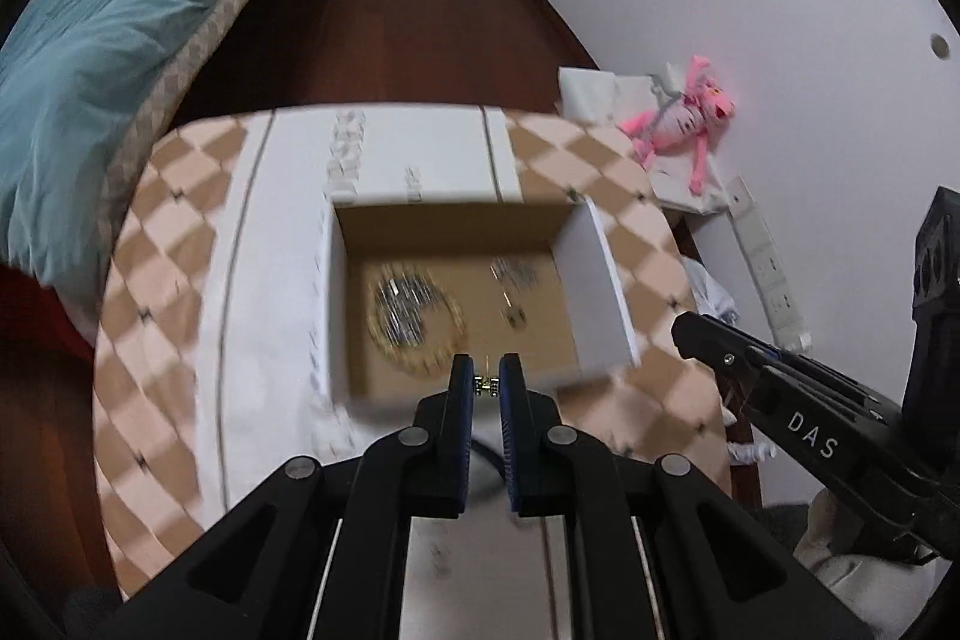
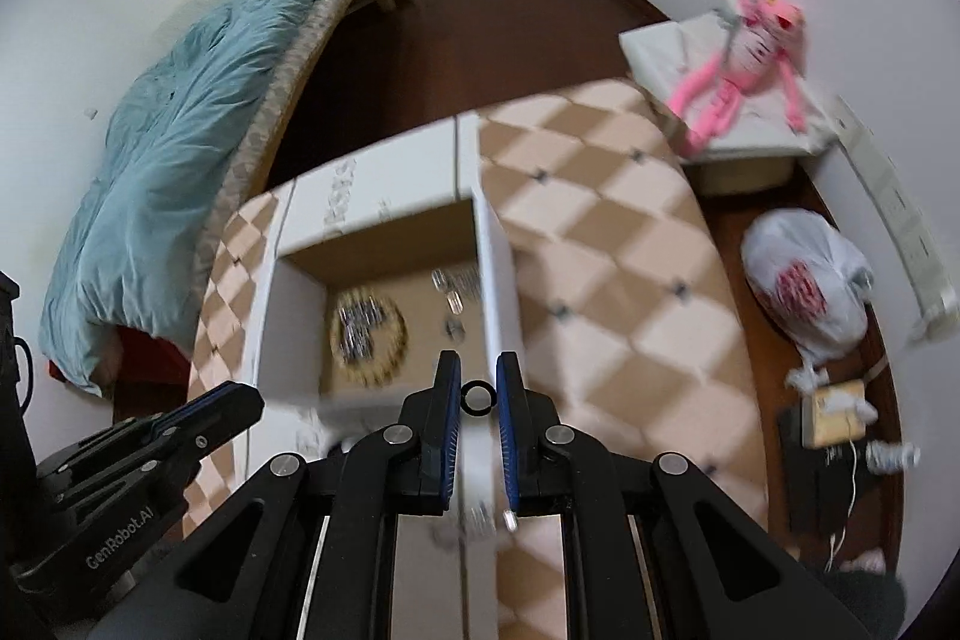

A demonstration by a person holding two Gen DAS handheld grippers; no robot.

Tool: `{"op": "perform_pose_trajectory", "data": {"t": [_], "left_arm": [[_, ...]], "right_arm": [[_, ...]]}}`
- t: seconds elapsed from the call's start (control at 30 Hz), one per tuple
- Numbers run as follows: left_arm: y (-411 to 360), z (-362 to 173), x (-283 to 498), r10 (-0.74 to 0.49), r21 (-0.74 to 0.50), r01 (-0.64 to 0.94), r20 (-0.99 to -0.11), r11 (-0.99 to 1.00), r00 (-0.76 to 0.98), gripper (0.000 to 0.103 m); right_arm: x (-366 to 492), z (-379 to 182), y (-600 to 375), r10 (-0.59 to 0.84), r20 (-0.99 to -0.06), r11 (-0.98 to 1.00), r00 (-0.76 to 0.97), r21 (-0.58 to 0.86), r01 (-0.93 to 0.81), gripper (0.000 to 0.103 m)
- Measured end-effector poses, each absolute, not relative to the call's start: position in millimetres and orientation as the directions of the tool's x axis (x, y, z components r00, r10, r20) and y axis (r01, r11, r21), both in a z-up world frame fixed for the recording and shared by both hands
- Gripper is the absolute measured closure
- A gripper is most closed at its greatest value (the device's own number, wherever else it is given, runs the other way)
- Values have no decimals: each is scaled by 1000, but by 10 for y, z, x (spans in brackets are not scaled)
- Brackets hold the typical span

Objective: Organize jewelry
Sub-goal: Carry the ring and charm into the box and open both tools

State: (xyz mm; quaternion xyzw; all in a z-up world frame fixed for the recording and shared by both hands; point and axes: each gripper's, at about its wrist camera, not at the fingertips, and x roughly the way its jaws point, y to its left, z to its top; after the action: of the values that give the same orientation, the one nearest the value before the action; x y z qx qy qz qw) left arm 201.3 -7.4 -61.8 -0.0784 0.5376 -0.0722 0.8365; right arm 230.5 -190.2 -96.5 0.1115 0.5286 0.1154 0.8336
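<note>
An open white cardboard box [image 1: 591, 280] with a brown floor sits on a checkered tabletop. Inside lie a gold chain ring with silver pieces [image 1: 411, 322] and small silver items [image 1: 513, 274]. My left gripper [image 1: 486, 385] is shut on a small gold jewelry piece [image 1: 486, 386] over the box's near edge. My right gripper [image 2: 478, 397] is shut on a black ring [image 2: 478, 398], also above the near edge of the box [image 2: 264, 316]. The gold chain ring [image 2: 369, 334] shows in the right wrist view too. Each gripper appears in the other's view, the right [image 1: 690, 331] and the left [image 2: 240, 400].
The checkered cloth [image 2: 600, 244] covers the table. A bed with a teal duvet [image 1: 102, 40] stands to the left. A pink plush toy [image 2: 738, 58] lies on a white stand at right. A white plastic bag [image 2: 810, 280] and small items sit on the dark floor.
</note>
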Motion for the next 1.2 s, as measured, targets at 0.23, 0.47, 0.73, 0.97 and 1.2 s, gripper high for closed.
{"op": "perform_pose_trajectory", "data": {"t": [0.23, 0.47, 0.73, 0.97, 1.2], "left_arm": [[129, -742, 2475, -151, -170, -27, -927, 985, 342, 93], [260, -760, 2586, -58, -88, -72, -937, 994, 344, 59], [345, -758, 2439, 12, -30, -103, -922, 994, 387, 9], [290, -833, 2206, 54, 14, -101, -910, 995, 410, 5], [294, -806, 1990, 55, 4, -120, -903, 993, 427, 5]], "right_arm": [[2945, -1157, -1585, 307, -916, 950, 258, 278, -143, 89], [3020, -1144, -1634, 270, -928, 960, 259, 240, -143, 64], [2869, -1058, -1714, 117, -937, 989, 330, 78, -129, 22], [2638, -1170, -1693, 24, -940, 992, 340, -21, -128, 2], [2408, -1125, -1645, 19, -930, 991, 366, -30, -128, 2]]}}
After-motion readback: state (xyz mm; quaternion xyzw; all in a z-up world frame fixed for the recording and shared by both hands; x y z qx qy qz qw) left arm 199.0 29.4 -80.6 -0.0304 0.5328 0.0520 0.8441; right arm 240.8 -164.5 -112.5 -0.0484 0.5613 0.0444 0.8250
